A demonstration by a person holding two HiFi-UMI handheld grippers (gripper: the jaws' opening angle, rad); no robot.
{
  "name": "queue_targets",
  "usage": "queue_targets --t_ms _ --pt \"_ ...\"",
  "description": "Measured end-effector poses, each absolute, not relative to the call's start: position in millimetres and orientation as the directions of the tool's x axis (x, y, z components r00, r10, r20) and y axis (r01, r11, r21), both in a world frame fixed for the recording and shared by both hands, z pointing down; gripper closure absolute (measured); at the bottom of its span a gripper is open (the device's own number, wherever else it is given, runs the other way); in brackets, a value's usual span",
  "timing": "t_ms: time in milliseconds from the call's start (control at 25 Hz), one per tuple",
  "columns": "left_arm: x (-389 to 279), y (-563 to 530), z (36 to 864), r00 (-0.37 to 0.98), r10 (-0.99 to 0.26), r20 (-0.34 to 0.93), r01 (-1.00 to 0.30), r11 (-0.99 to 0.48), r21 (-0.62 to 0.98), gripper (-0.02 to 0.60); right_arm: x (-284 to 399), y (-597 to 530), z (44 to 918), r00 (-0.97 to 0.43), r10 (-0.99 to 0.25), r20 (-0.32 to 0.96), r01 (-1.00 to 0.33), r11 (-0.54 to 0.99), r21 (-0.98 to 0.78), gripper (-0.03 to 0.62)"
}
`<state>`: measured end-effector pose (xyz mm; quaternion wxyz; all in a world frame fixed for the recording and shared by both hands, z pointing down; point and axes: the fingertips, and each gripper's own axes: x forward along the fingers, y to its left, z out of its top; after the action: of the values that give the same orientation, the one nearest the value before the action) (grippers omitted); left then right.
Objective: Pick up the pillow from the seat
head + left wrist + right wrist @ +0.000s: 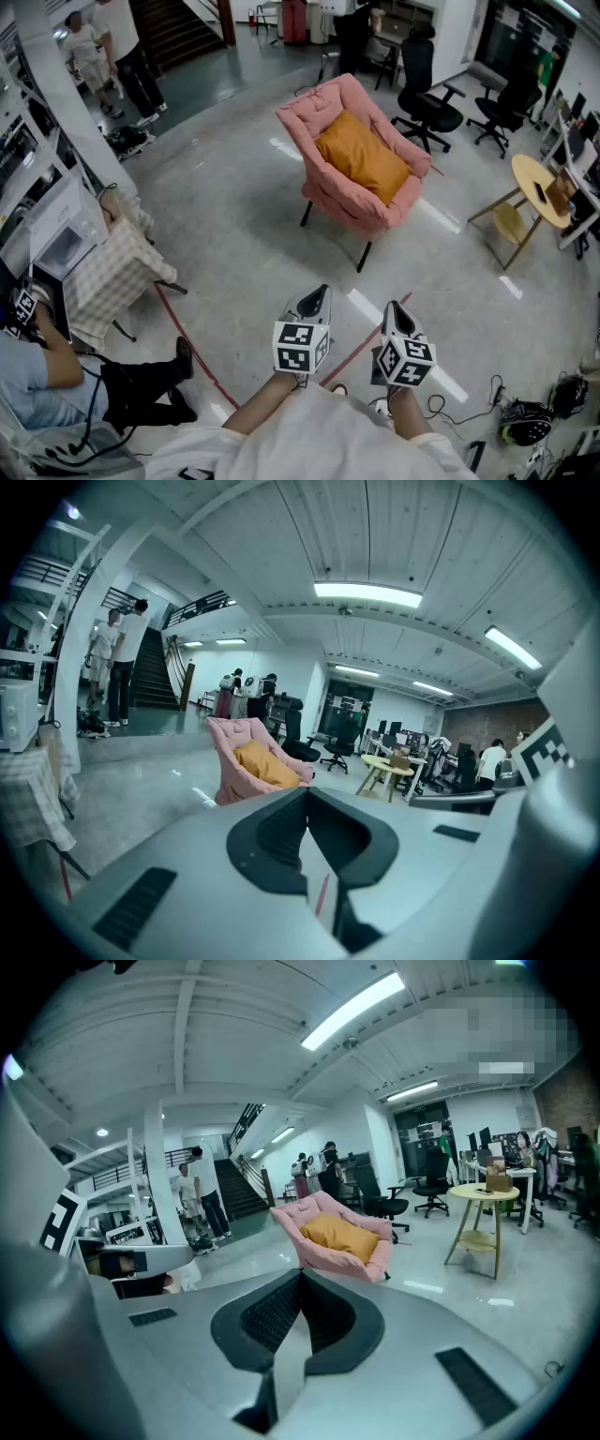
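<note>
On pink armchair (342, 208): orange pillow (364, 157) is lying untouched | left gripper (319, 292), right gripper (394, 309): hovering well short, jaws together, empty.

**Head view.** The camera sits above the person and faces forward and steeply down. The left gripper (319, 292) and right gripper (396, 309) lie near the bottom of the view, close under the lens. Their fingertips point away from the lens towards the pink armchair (323, 183), which stands well beyond them.

**Left gripper view.** The camera rides behind this gripper's fingers and looks along them, a little below level. The armchair appears far off, beyond the fingertips and slightly to their left.

**Right gripper view.** The mounting is the same. The armchair lies beyond the fingertips and slightly to their right.

**Shared area.** All three views show the armchair, its orange pillow (363, 157) and the round table (536, 183), which lies right of the fingertips. Both gripper views also show the staircase (150, 677), left of the fingertips.
</note>
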<state>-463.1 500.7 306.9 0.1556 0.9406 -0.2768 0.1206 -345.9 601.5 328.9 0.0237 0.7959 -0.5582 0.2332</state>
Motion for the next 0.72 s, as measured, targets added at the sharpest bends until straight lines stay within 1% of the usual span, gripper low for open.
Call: queue_targets --t_ms 560,720 --pt "-500.4 461.6 310.8 0.812 -0.494 0.31 -0.568 -0.789 0.232 0.574 -368.9 571.2 325.2 0.301 -0.875 0.38 -0.893 -0.399 -0.21 0.565" --pt "-503.5 456.0 320.0 0.81 -0.485 0.329 -0.57 -0.782 0.25 0.574 -370.0 572.6 336.3 0.311 -0.856 0.414 -0.884 -0.421 -0.205 0.565"
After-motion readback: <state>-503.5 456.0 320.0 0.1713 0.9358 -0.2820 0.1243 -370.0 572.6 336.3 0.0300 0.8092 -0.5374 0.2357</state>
